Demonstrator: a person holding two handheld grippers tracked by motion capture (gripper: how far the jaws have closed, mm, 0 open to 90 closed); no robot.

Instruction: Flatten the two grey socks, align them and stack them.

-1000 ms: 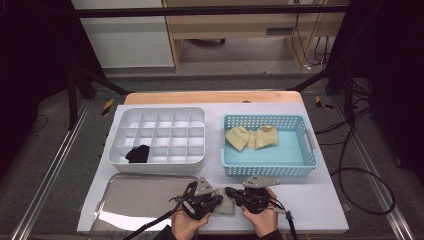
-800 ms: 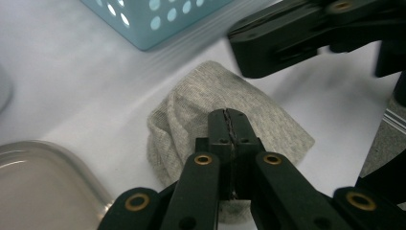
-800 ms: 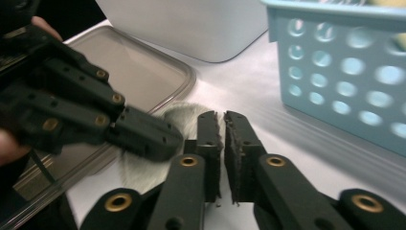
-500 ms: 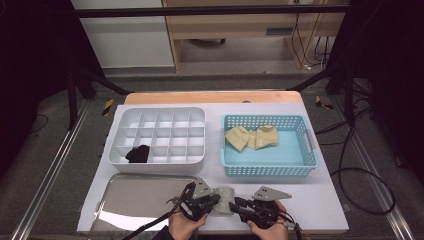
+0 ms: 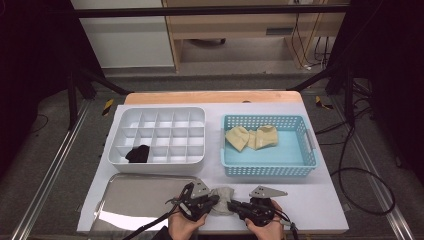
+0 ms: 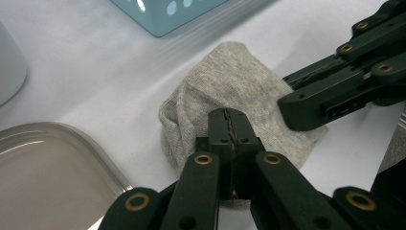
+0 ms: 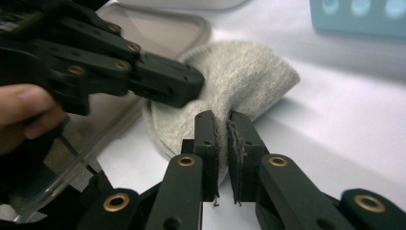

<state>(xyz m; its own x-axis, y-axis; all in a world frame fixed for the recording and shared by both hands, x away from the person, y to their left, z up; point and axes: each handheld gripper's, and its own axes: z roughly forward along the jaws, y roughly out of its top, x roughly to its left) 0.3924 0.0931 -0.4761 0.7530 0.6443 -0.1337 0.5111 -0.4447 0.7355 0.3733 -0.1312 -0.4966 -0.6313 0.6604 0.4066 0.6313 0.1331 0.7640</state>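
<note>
A small grey sock [image 5: 222, 194] [image 6: 230, 81] [image 7: 244, 72] lies bunched on the white table near the front edge, between my two grippers. My left gripper [image 5: 215, 200] [image 6: 231, 115] is shut on the sock's near side, its pads pressed together with fabric in them. From the other side, my right gripper [image 5: 233, 205] [image 7: 222, 117] has a thin fold of the same sock between its pads; its jaws have just been closing and stand nearly together. In each gripper view the other gripper's jaw rests against the sock.
A shiny metal tray [image 5: 130, 197] lies just left of the sock. Behind it stands a white compartment box [image 5: 197, 135] with a black sock [image 5: 137, 154] in a front cell. A blue basket [image 5: 270, 170] with beige socks [image 5: 250, 137] stands at the back right.
The right gripper drew back a little toward the front edge, opened its jaws, then closed them on the sock's edge. The left gripper kept its hold and place.
</note>
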